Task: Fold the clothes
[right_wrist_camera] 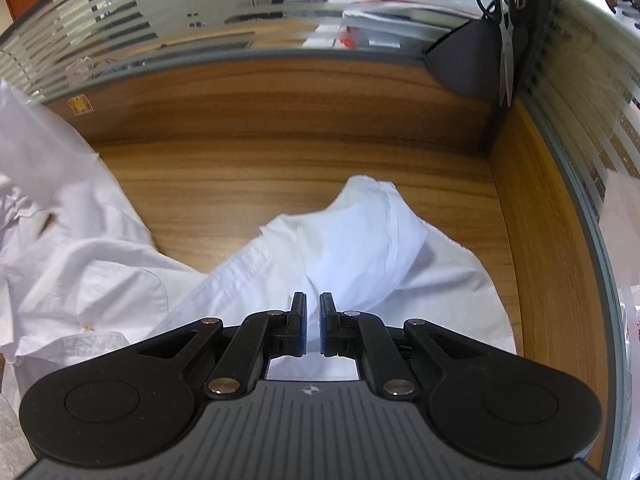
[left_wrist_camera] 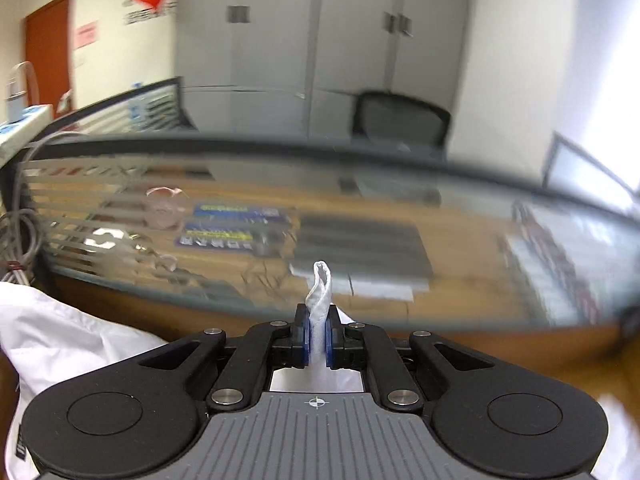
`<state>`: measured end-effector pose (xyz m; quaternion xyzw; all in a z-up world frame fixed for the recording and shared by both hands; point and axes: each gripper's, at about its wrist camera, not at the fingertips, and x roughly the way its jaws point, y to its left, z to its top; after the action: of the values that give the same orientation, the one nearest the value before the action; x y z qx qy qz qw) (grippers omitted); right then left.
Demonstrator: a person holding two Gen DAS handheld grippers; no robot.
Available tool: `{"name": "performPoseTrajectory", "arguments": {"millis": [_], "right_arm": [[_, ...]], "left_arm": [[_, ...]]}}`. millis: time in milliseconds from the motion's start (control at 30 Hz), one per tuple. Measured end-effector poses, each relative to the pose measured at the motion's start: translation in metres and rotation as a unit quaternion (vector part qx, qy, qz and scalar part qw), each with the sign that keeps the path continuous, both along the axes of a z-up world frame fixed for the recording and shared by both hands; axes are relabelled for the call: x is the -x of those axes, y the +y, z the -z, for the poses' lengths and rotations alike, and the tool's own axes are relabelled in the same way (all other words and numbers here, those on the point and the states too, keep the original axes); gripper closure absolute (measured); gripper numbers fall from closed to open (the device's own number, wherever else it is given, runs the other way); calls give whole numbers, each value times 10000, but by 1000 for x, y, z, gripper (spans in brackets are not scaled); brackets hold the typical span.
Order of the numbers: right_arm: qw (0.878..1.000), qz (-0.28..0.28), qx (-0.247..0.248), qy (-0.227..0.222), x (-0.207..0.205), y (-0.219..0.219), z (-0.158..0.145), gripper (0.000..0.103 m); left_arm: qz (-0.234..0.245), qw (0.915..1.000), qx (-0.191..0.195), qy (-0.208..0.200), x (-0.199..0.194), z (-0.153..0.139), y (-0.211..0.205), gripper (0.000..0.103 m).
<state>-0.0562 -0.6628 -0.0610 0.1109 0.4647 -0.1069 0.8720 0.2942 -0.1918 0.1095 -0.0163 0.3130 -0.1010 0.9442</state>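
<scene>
White shirt (right_wrist_camera: 340, 256) on desk (right_wrist_camera: 280, 152), hem pinched in left tongs (left_wrist_camera: 318, 334)

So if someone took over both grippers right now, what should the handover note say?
Left gripper: shut on a pinched fold of the white shirt, raised so its camera looks at the glass partition.
Right gripper: jaws nearly together, low over the shirt; cloth shows between the fingers, but a grip is not certain.
Shirt: crumpled on the wooden desk, spread from the left edge to the middle, one bunched part humped up ahead of the right gripper.
Done: cloth picked up on the left side only.
Left: no neat fold visible yet; spread it flat, then fold.
</scene>
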Motion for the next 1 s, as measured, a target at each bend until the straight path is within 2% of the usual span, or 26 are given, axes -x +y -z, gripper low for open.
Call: {"name": "performPoseTrajectory", "arguments": {"millis": [100, 167, 233, 300, 367, 600, 867, 1000], "right_arm": [[9999, -10, 11, -103, -5, 2, -4, 96], [9999, -23, 11, -140, -9, 2, -5, 96], [9999, -41, 42, -132, -14, 3, -5, 95], [9999, -59, 64, -93, -20, 2, -4, 92], [9999, -118, 108, -21, -29, 1, -1, 85], [9980, -464, 168, 396, -73, -1, 17, 72], [9922, -918, 33, 847, -129, 3, 45, 60], [9865, -1174, 232, 1118, -154, 10, 62, 54]], "left_arm": [[-19, 10000, 33, 36, -14, -7, -3, 91], [10, 9999, -44, 150, -19, -1, -8, 78], [38, 9996, -120, 265, -24, 4, -12, 53], [116, 9992, -154, 352, -16, 12, -12, 46], [207, 9981, -181, 556, -13, 24, -14, 46], [550, 9891, -190, 1352, 3, 78, -21, 43], [1167, 9709, -260, 2076, 22, 126, -44, 39], [1530, 9603, -285, 2315, 29, 147, -65, 34]]}}
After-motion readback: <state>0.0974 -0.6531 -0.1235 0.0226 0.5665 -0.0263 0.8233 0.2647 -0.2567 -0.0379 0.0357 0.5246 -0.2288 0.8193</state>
